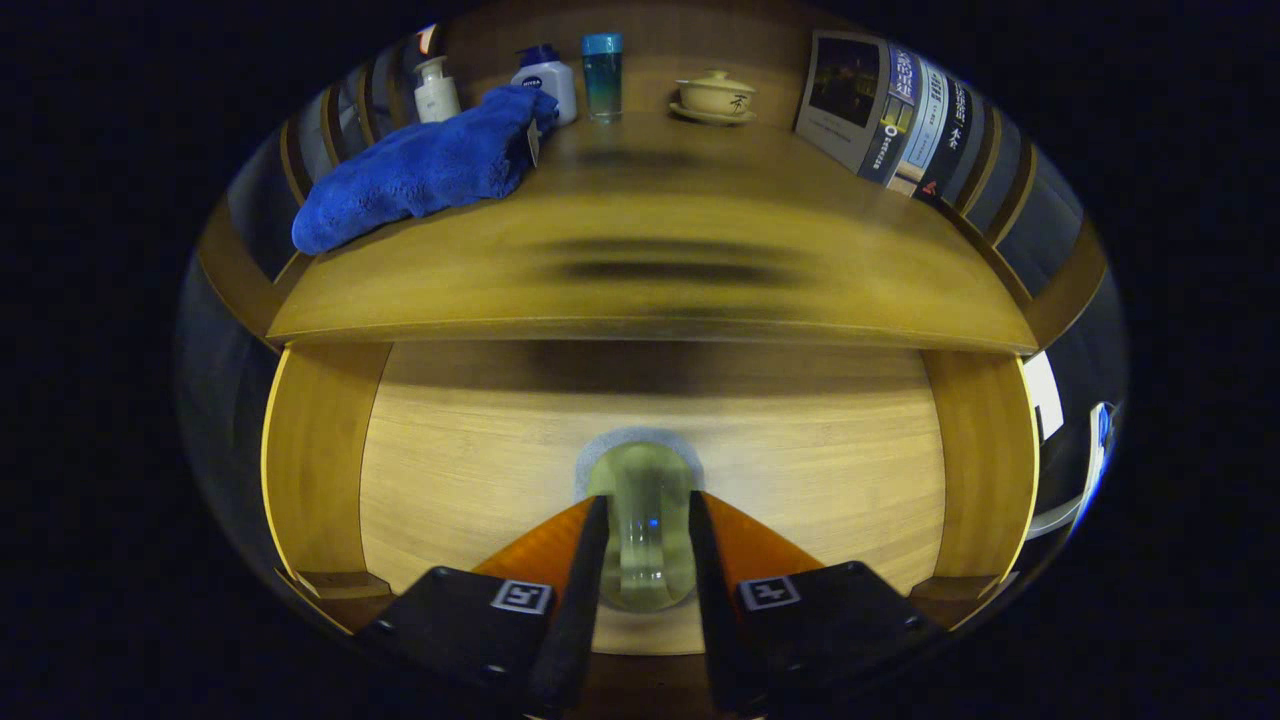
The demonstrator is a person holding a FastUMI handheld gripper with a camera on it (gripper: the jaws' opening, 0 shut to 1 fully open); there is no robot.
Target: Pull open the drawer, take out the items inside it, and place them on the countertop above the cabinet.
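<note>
The gripper [645,520] had its 2 fingers closed narrow on the clear knob [643,520] of the drawer [480,450], one finger pressed to each side of it. The drawer front sat flush and shut beneath the countertop [650,270], so its contents were hidden. On the countertop lay a blue cloth [425,165], with 2 white bottles [437,90] and a blue-capped tumbler [602,75] behind it, a lidded cup [716,95] on a saucer, and books [890,110] standing beyond.

countertop count: 2 white bottles [437,90] [546,78], 1 blue-capped tumbler [602,76], 1 lidded cup [715,96], 1 blue towel [425,166], several books [890,112]; 1 drawer knob [643,525]
</note>
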